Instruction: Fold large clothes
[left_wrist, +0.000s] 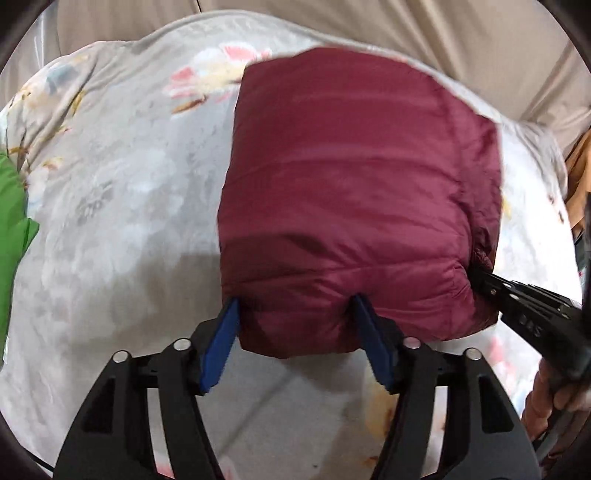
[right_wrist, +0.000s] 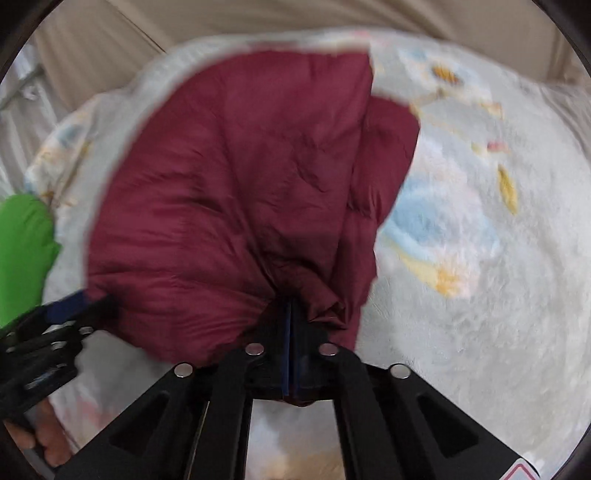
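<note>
A maroon puffer jacket (left_wrist: 351, 166) lies folded into a thick block on a floral blanket (left_wrist: 129, 184). My left gripper (left_wrist: 295, 301) is at its near edge, blue pads (left_wrist: 221, 343) wide apart, with the jacket's near left corner bulging loosely between them. My right gripper (right_wrist: 290, 306) is shut, its pads pressed together on a bunch of the maroon jacket (right_wrist: 229, 184) at the near right corner. From the left wrist view the right gripper (left_wrist: 480, 280) reaches into that corner. In the right wrist view the left gripper (right_wrist: 81, 302) shows blurred at the jacket's left edge.
A bright green garment (left_wrist: 14, 221) lies at the blanket's left edge, also the green garment (right_wrist: 26, 251). Beige cloth (left_wrist: 443, 37) hangs behind the blanket. A hand (left_wrist: 554, 398) holds the right gripper, and a hand (right_wrist: 40, 435) holds the left. Bare blanket (right_wrist: 480, 258) spreads to the right.
</note>
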